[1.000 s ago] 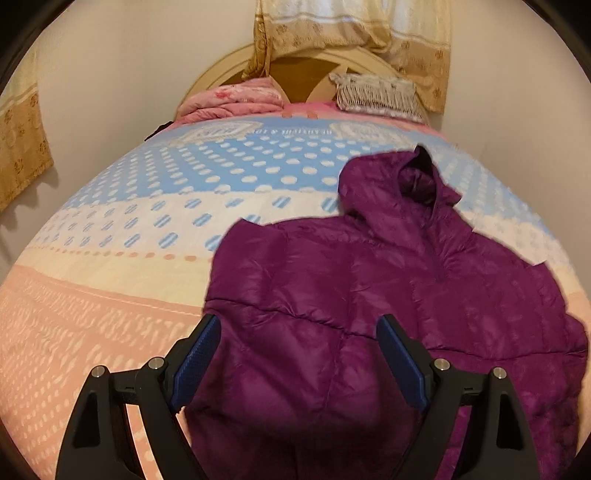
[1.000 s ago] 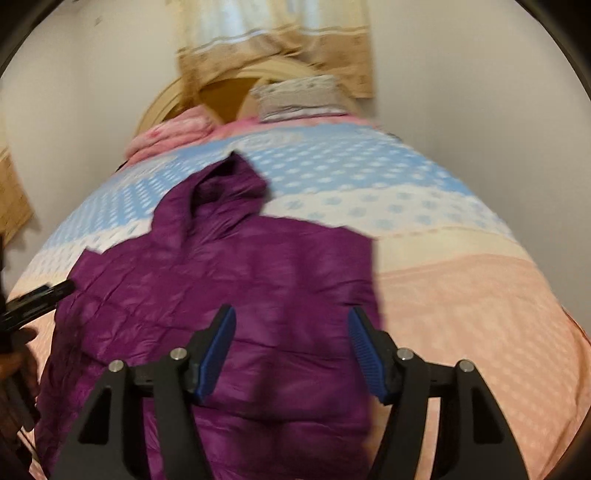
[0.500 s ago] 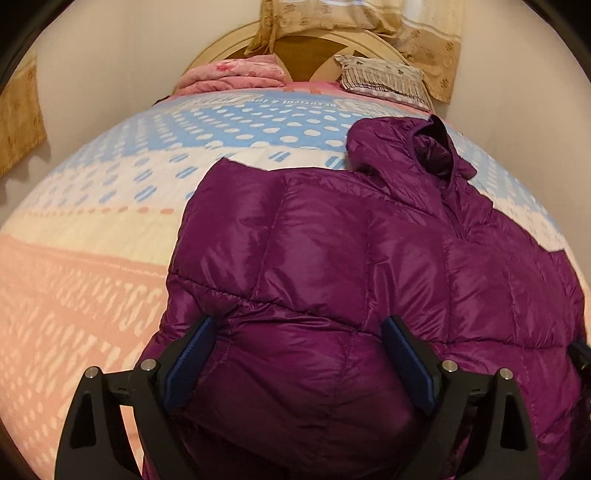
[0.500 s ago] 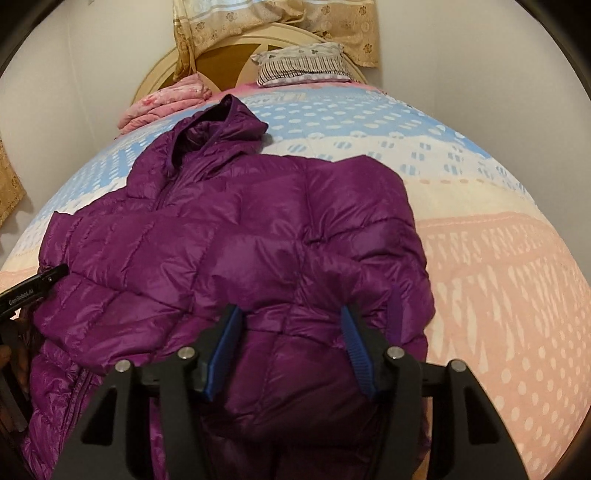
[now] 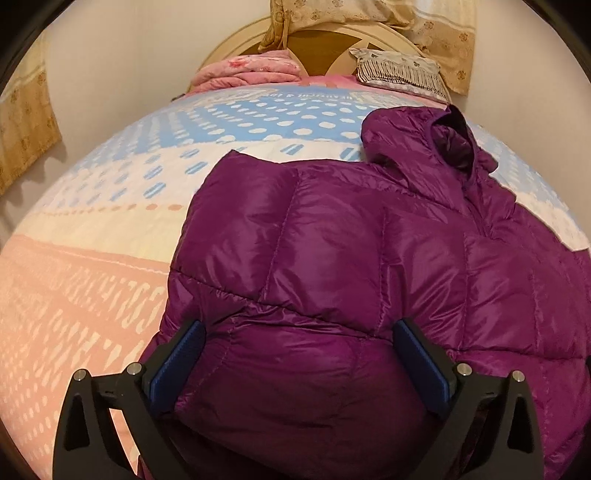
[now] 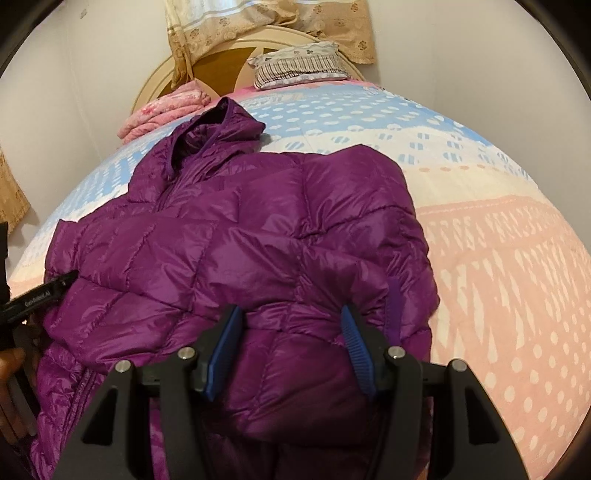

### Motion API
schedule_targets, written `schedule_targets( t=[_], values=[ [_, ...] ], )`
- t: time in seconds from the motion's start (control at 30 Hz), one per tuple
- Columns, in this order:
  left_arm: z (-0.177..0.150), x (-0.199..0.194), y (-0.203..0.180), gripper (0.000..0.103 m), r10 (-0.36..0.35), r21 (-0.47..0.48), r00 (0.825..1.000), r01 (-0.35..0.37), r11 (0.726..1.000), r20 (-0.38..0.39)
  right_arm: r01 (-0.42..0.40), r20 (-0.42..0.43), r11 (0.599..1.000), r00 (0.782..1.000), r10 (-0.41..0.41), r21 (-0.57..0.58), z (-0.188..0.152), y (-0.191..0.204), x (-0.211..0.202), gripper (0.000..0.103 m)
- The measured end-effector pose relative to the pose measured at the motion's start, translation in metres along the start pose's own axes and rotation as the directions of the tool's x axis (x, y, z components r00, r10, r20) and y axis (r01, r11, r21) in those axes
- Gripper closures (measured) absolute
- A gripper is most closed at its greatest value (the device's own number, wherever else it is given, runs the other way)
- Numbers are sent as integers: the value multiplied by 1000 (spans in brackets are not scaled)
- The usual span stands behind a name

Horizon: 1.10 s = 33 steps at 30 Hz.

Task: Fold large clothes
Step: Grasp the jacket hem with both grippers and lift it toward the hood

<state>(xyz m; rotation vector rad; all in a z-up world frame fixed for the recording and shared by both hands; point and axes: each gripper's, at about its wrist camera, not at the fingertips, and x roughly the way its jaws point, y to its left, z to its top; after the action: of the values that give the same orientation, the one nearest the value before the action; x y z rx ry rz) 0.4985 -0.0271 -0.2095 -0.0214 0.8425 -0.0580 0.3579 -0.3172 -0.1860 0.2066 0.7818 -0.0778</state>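
Bedroom: bed (image 5: 110, 280), pillow (image 5: 399, 72), curtains (image 6: 266, 26)

Plain pale walls (image 5: 122, 74); arched wooden headboard (image 5: 321, 44) at top centre, floral beige curtain (image 6: 266, 26) hanging above it

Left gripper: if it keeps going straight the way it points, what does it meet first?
The purple puffer jacket. The left gripper, its jaws opening, already straddles the jacket's near quilted fabric, so straight ahead is that padding, with the bed beneath. Depth is unclear.
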Motion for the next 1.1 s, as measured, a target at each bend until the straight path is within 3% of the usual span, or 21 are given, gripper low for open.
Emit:
schedule_targets(
  t=[0.17,0.37,0.43,0.53,0.6,0.67,0.73,0.87,1.0,1.1],
  values=[
    [-2,-2,10,1,-49,-41,999,48,998,-17,-19,-3,1000,1000,19,1,1,0,1,40],
    [4,-2,12,1,-80,-17,993,78,997,-88,-69,-29,997,997,68,-40,4,8,4,19],
    [12,-13,15,1,-65,0,992,65,998,-109,-94,-50,994,995,92,-50,8,8,1,18],
    [33,-46,17,1,-87,43,996,88,995,-38,-124,-44,990,992,121,-71,19,7,-12,18],
    [54,-66,11,1,-94,101,995,90,991,32,-147,-20,986,989,146,-79,37,4,-23,18],
    [71,-73,4,1,-111,130,992,103,986,54,-174,-27,983,985,173,-62,62,0,-23,18],
    [92,-68,-7,1,-148,161,988,139,977,50,-183,-45,982,982,181,-46,87,-4,-14,18],
    [127,-45,-30,1,-158,215,985,139,967,71,-118,-46,991,992,115,-65,132,-5,16,18],
    [159,-3,-43,1,-137,204,989,122,971,63,-88,-75,995,994,84,-49,163,-6,60,18],
    [179,37,-48,1,-146,165,989,140,976,22,-119,-115,992,987,114,-41,183,0,91,18]
  ],
)
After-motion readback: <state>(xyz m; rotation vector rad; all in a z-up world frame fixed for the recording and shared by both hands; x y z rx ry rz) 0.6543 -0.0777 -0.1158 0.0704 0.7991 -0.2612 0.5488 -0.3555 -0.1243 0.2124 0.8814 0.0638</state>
